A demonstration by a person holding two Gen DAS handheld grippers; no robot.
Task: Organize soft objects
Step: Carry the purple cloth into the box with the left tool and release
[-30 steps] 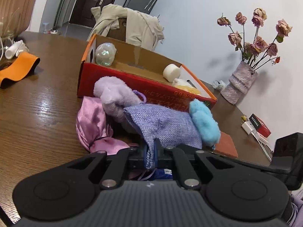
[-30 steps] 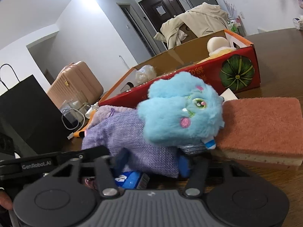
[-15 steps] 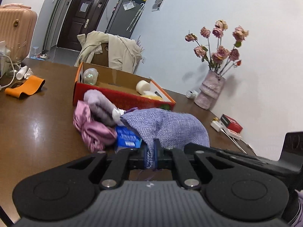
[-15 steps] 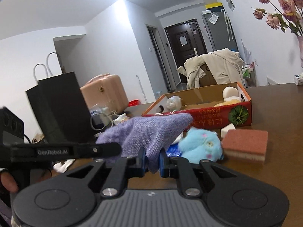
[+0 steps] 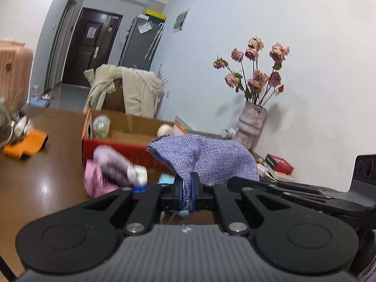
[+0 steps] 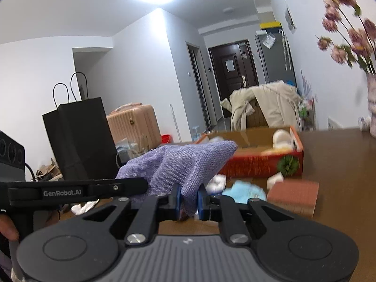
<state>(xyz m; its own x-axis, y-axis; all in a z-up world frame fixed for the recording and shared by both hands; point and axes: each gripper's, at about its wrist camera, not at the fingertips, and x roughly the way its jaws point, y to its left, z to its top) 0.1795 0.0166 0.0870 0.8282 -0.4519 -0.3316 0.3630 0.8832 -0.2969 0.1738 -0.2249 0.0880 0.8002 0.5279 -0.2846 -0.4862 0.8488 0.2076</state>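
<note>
Left tongs: my left gripper (image 5: 188, 193) is pinched tight on one lower edge of the purple burlap pouch (image 5: 206, 159).
Right tongs: my right gripper (image 6: 188, 198) is clamped on the opposite edge of the same pouch (image 6: 181, 162).
Where the pouch is: it hangs in the air between my two tools, above the wooden table (image 6: 340, 164) and in front of the red cardboard box (image 6: 258, 162).
Long axis: it runs roughly level from tool to tool; the drawstring mouth (image 5: 159, 138) points up and away from me, toward the box.
Doing it well: I judge I should keep both grips even and move the two tools together so the cloth does not twist or slip.
Watch for: the pink satin bag (image 5: 94, 178), the blue plush (image 6: 244, 191) and the sponge (image 6: 293, 197) lie on the table below the pouch; I should carry it high over them.
</note>
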